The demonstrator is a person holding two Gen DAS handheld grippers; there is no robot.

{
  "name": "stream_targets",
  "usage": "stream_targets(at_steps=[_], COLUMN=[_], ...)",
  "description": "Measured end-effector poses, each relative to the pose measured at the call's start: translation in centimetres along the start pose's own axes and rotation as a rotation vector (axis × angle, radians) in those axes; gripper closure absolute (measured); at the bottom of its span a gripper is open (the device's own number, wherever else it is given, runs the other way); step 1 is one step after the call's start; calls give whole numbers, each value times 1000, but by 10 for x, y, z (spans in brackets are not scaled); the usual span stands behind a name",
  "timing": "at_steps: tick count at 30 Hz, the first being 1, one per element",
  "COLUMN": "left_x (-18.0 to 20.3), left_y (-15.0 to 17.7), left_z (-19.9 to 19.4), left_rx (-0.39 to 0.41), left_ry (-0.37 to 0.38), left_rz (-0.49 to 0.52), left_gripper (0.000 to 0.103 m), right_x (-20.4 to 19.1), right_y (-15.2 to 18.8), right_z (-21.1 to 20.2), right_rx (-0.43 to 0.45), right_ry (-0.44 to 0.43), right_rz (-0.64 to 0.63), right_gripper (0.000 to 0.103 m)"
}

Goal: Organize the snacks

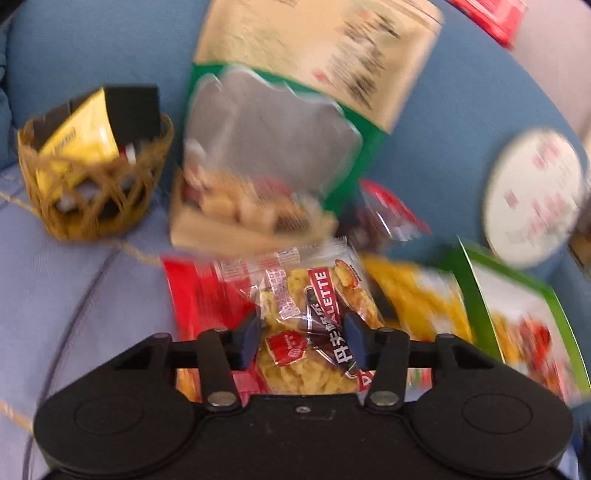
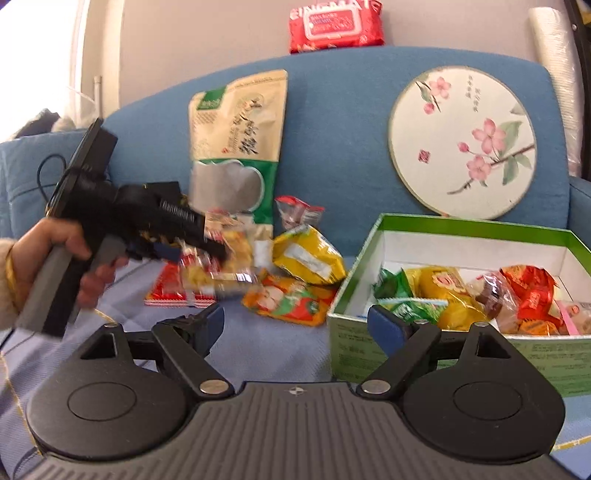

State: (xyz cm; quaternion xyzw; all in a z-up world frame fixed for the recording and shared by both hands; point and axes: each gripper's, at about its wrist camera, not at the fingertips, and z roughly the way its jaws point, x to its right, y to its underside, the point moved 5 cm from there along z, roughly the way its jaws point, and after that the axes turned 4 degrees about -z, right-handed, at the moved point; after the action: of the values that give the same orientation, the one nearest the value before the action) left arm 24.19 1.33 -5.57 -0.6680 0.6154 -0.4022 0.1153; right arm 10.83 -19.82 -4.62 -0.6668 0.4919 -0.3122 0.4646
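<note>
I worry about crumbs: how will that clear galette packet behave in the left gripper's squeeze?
The galette packet is thin crinkly film, so it probably flexes and may slip. Its visible crisp pieces look brittle. The left gripper should probably squeeze gently.

Blue fabric sofa (image 2: pixel 332 122), upright backrest, lighter lavender-blue seat cushion (image 2: pixel 266 350) with darker seam lines. Blue armrest cushion (image 2: pixel 26 177) at far left. Plain beige wall (image 2: pixel 207 33) behind the sofa. Bright overexposed window light (image 2: pixel 33 55) at upper left, white vertical frame or pipe (image 2: pixel 98 96) beside it. Round white fan-shaped panel with pink blossom print (image 2: pixel 461 144) leans against the backrest. Roll of white translucent plastic (image 2: pixel 557 74) stands at upper right. Left wrist view blurred.
</note>
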Motion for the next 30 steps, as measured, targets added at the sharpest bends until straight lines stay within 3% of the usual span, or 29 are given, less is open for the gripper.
stream_targets(at_steps=[2, 4, 6, 9, 17, 21, 23, 25, 26, 28, 30], left_x=[6, 10, 9, 4, -18, -12, -9, -6, -5, -1, 4], left_y=[22, 44, 62, 71, 71, 69, 68, 69, 71, 73, 75], left_z=[-10, -15, -27, -46, -56, -49, -45, -41, -39, -38, -40], left_rx=[-54, -127, -159, -142, -158, -167, -163, -178, -183, -176, -169], left_ry=[33, 64, 117, 120, 172, 201, 200, 212, 219, 202, 197], left_rz=[39, 51, 33, 6, -110, -131, -106, -99, -94, -53, -32], left_gripper=[61, 56, 46, 19, 19, 25, 35, 56, 59, 75, 79], right_x=[-4, -6, -9, -14, -12, -14, -14, -13, -12, -11, -12], right_y=[1, 2, 4, 9, 29, 35, 36, 37, 38, 40, 38], right_z=[1, 2, 4, 8, 23, 26, 29, 32, 34, 36, 36], right_rx=[-14, -29, -57, -117, -264, -289, -283, -283, -286, -282, -291], right_ry=[-23, -45, -79, -130, -274, -323, -325, -321, -321, -328, -333], right_rz=[-6, -6, -3, 16, 218, 264, 275, 301, 318, 337, 347], right_gripper=[0, 0, 0, 0, 0, 6, 8, 9, 11, 23, 32])
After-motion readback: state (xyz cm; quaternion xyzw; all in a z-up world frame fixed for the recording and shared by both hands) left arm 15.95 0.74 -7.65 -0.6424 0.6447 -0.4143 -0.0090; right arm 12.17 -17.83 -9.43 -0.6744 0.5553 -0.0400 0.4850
